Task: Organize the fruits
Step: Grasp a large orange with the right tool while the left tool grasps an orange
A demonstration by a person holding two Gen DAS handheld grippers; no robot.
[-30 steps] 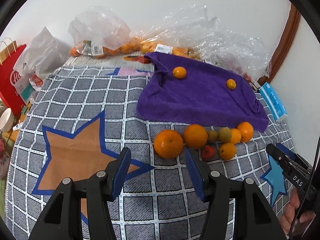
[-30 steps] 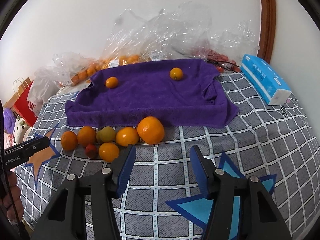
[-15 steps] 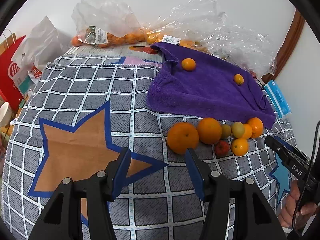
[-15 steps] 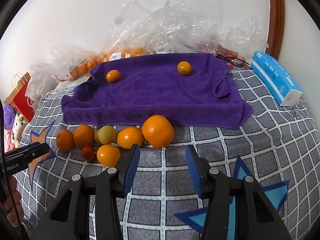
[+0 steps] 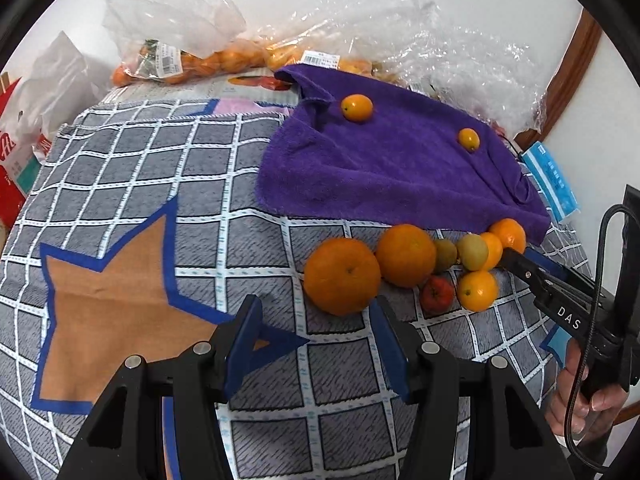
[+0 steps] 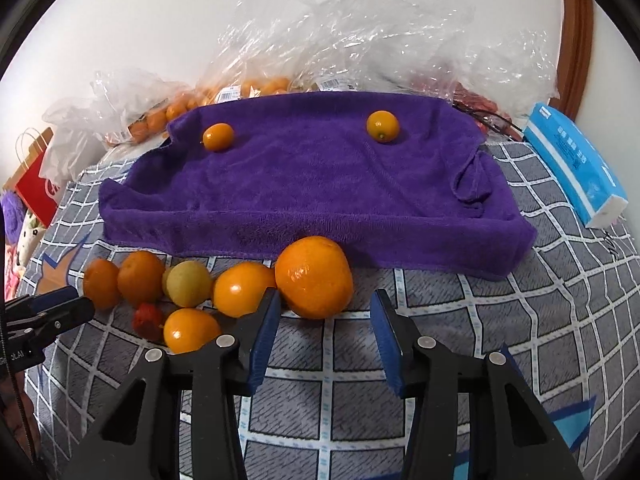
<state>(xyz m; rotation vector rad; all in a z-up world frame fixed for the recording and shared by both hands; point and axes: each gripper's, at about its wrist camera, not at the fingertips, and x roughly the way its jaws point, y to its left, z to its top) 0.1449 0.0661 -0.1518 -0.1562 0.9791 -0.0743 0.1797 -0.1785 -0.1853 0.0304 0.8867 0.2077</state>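
A row of fruit lies on the checked cloth just in front of a purple towel [image 6: 312,184]. My right gripper [image 6: 324,328] is open, and its fingertips stand just short of the biggest orange [image 6: 314,278]; nothing is between them. In the left wrist view my left gripper [image 5: 316,336] is open too, close in front of another large orange [image 5: 342,276] at the row's left end. A second orange [image 5: 406,254] sits beside it. Smaller oranges, a yellow-green fruit [image 6: 188,284] and a small red fruit [image 6: 148,318] fill the row. Two kumquats [image 6: 218,137] [image 6: 383,126] rest on the towel.
Clear plastic bags of oranges [image 5: 192,56] pile up against the wall behind the towel. A blue tissue pack [image 6: 572,164] lies at the right edge, and a red paper bag [image 6: 36,184] stands at the far left. A hand [image 5: 588,396] holds the right gripper's handle.
Both grippers have come lower and nearer to the fruit row, which now looks larger. The right gripper's jaws have narrowed a little. No fruit has moved.
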